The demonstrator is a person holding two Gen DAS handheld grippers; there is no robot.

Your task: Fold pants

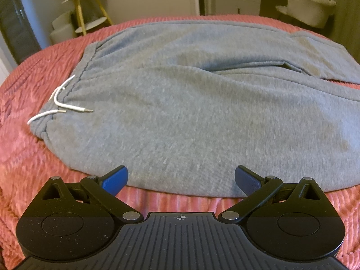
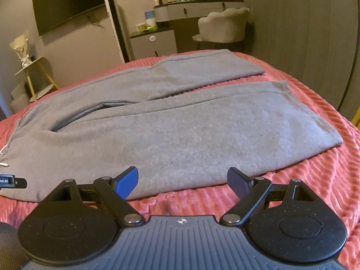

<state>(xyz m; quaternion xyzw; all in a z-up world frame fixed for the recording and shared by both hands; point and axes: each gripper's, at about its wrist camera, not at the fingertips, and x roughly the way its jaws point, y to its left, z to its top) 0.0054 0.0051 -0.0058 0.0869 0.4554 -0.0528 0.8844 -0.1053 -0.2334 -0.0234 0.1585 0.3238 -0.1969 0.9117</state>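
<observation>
Grey sweatpants (image 1: 191,103) lie flat on a pink ribbed bedspread (image 1: 27,157), waistband with white drawstrings (image 1: 60,105) at the left, both legs running right. In the right wrist view the pants (image 2: 180,135) show both legs side by side with a gap between the cuffs. My left gripper (image 1: 181,177) is open, its blue pads at the near edge of the pants by the hip. My right gripper (image 2: 182,180) is open at the near edge of the closer leg. Neither holds anything.
The bedspread (image 2: 303,191) extends around the pants. Beyond the bed stand a yellow-legged side table (image 1: 90,11), a white cabinet (image 2: 155,42), a padded chair (image 2: 222,24) and a wall TV (image 2: 69,2). The left gripper's edge (image 2: 11,181) shows in the right wrist view.
</observation>
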